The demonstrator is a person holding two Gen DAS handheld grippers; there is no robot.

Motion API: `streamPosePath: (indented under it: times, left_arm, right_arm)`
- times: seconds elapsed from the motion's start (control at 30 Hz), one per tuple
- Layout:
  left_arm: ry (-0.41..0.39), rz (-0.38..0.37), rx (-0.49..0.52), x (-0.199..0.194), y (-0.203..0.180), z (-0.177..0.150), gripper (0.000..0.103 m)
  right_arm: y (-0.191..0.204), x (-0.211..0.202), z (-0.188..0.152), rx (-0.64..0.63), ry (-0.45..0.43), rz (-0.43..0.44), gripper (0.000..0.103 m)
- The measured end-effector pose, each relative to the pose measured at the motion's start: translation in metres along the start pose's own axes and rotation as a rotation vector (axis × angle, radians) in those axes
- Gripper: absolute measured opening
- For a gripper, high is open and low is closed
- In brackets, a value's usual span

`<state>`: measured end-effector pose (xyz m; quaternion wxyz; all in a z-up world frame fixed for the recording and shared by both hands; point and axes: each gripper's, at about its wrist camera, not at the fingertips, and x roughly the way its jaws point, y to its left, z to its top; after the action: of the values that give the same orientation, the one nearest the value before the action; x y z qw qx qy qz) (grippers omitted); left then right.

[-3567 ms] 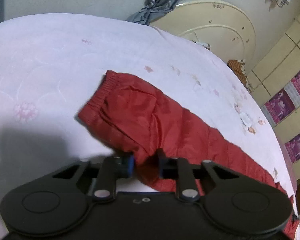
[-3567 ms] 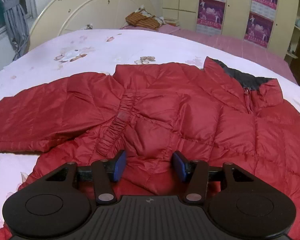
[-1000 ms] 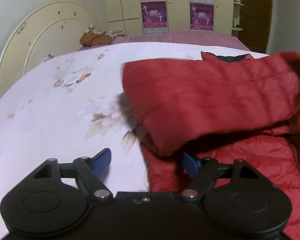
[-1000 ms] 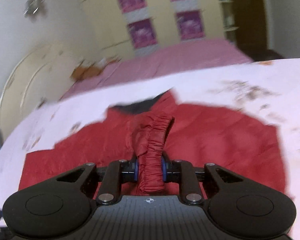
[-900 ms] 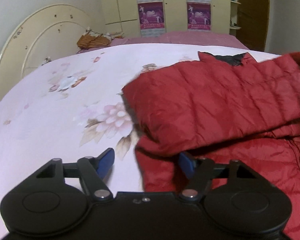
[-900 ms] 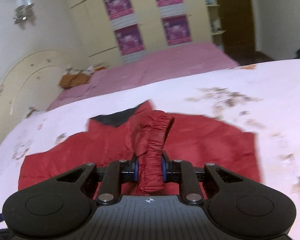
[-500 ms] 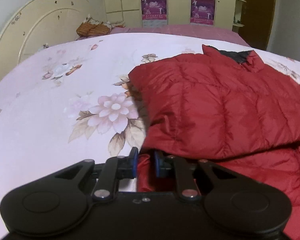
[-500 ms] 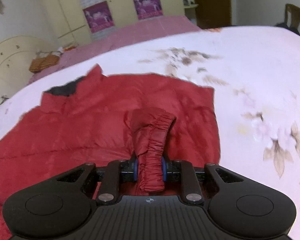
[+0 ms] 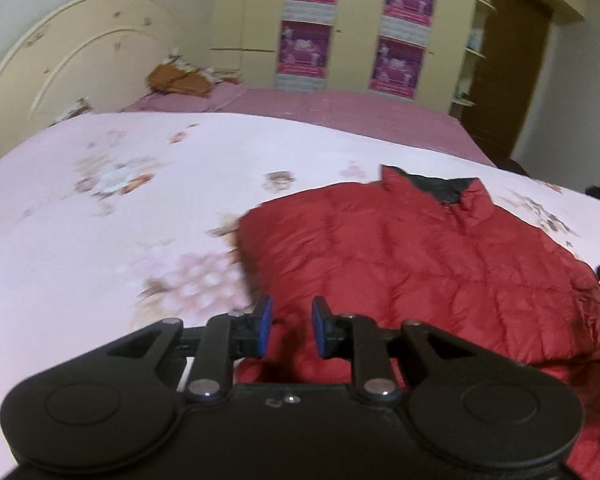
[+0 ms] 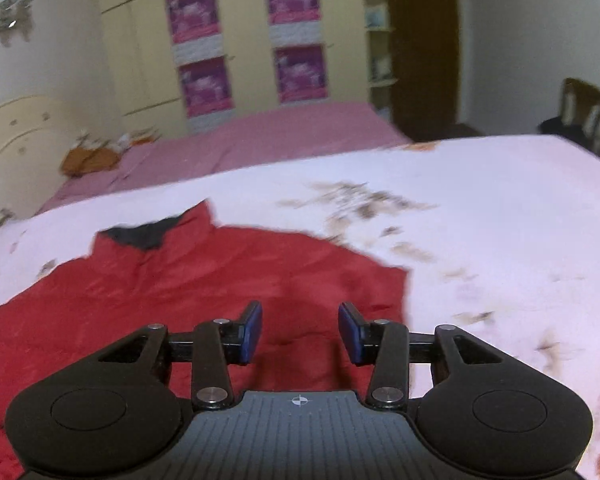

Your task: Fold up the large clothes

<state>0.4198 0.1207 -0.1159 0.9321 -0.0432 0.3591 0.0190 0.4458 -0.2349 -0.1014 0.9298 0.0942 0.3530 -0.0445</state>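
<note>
A red puffer jacket [image 9: 412, 264] with a dark collar lining lies on the floral pink bedsheet [image 9: 100, 232], a sleeve folded across its body. It also shows in the right wrist view [image 10: 180, 292]. My left gripper [image 9: 288, 332] is open with a narrow gap and hovers above the jacket's near left edge, holding nothing. My right gripper [image 10: 300, 332] is open wide and empty above the jacket's right part. The folded sleeve's cuff is out of sight.
A cream headboard [image 9: 60, 52] stands at the left. A second bed with a pink cover [image 10: 260, 140] and an orange bundle [image 9: 178, 78] lies behind. Wardrobes with purple posters [image 10: 244, 40] line the wall. A wooden chair [image 10: 580, 108] stands at the right.
My right gripper let go of the sleeve cuff and opened wide. My left gripper released the jacket edge, opened slightly and lifted away.
</note>
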Motion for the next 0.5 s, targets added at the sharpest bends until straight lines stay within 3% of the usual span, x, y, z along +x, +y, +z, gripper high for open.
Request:
streamPosePath:
  times: [0.27,0.5]
  left_arm:
    - [0.021,0.008,0.115,0.058,-0.038,0.007,0.021]
    - [0.034,0.016,0.11,0.083,-0.043,0.003,0.021]
  right_arm:
    - [0.028,0.041,-0.018,-0.08,0.069,0.01,0.043]
    - [0.034,0.077,-0.023,-0.188,0.056,-0.049,0.043]
